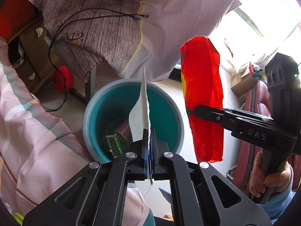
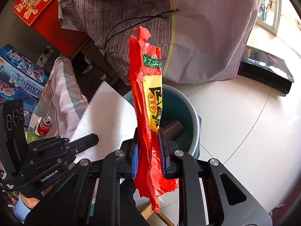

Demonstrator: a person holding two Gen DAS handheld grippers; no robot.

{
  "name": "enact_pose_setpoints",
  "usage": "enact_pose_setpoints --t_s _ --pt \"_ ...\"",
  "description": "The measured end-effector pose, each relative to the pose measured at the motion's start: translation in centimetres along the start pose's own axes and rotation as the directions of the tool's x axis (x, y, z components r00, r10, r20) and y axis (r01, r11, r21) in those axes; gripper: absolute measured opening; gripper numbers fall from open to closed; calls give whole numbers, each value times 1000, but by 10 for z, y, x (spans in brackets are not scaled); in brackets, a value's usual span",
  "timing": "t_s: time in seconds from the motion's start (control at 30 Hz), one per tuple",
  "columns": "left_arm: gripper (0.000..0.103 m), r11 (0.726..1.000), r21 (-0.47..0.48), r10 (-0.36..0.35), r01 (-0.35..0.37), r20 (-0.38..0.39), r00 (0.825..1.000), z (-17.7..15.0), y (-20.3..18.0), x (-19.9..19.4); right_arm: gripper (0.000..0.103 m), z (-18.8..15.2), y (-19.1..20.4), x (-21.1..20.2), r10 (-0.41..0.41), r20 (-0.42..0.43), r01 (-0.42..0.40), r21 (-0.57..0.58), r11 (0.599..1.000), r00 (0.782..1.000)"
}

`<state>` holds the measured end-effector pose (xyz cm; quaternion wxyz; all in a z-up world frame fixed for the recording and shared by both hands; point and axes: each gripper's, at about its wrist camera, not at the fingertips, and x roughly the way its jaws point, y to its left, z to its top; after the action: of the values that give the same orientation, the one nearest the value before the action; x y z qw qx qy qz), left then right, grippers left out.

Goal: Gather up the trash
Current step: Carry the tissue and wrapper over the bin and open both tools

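Note:
My left gripper [image 1: 150,151] is shut on a white paper towel [image 1: 140,116] and holds it edge-on over a teal bin with a grey rim [image 1: 165,101]. The bin holds a green carton and a brown cup. My right gripper [image 2: 149,148] is shut on a red plastic bag [image 2: 145,98] with a yellow and green print, above the same bin [image 2: 188,113]. In the left wrist view the red bag [image 1: 204,101] hangs just right of the bin, held by the right gripper [image 1: 195,111]. The right wrist view shows the towel [image 2: 107,116] and the left gripper [image 2: 94,138].
A bed with a grey-and-mauve cover [image 1: 105,28] and a black cable [image 1: 62,43] lies behind the bin. A pink striped quilt [image 1: 28,131] is at left. A red soda can [image 2: 44,125] and a toy box [image 2: 17,75] sit at left. Pale floor tiles [image 2: 235,122] lie right.

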<state>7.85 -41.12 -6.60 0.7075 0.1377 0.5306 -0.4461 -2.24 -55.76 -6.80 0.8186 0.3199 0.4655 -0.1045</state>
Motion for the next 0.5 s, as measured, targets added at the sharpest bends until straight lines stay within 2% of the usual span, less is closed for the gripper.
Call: enact_pose_setpoints --t_s 0.07,0.13,0.23,0.37,0.43,0.5 --pt "15 1000 -14 4 -4 -15 1000 1 5 5 18 1 1 2 -1 -4 1 -4 1000 1000" --pt "52 999 -29 25 -25 -11 1000 -1 12 6 18 2 2 5 0 -10 0 -6 1000 1000" --pt "70 998 -43 52 -51 12 999 -5 17 -2 18 3 5 10 1 -18 -1 -10 1000 1000" --pt "89 995 -73 74 -71 30 997 -9 28 -12 19 4 9 16 2 -32 -3 -18 1000 999" --pt "91 993 -80 89 -86 38 995 -13 31 -17 28 4 11 20 -3 -37 2 -23 1000 999" --pt "92 992 -88 92 -88 36 995 -16 35 -20 47 4 13 23 -9 -43 8 -24 1000 999"
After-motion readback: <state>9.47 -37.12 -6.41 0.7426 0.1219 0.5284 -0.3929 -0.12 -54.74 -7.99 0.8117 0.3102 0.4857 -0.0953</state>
